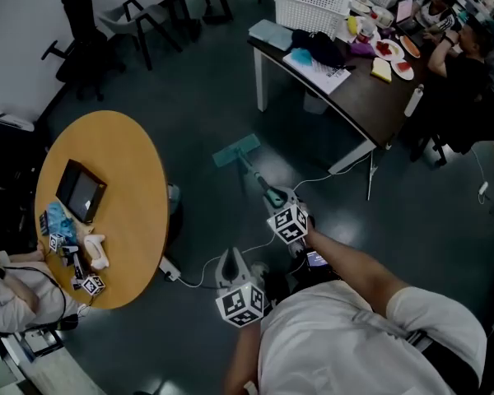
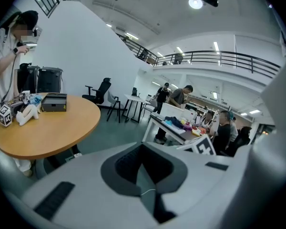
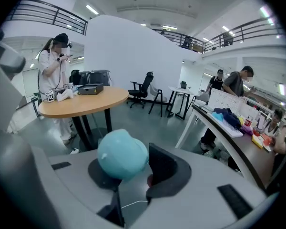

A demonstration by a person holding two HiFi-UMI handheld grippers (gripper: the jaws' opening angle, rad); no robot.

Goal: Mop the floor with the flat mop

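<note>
Right gripper is clamped on the flat mop's handle, the rounded teal tip poking up between its jaws. The handle's long axis runs from five o'clock up to eleven, ending at the teal mop head, flat on the dark floor. Left gripper hangs off at seven o'clock, jaws narrowed on nothing. My read: the right one is nearer, so any push goes toward eleven.
</note>
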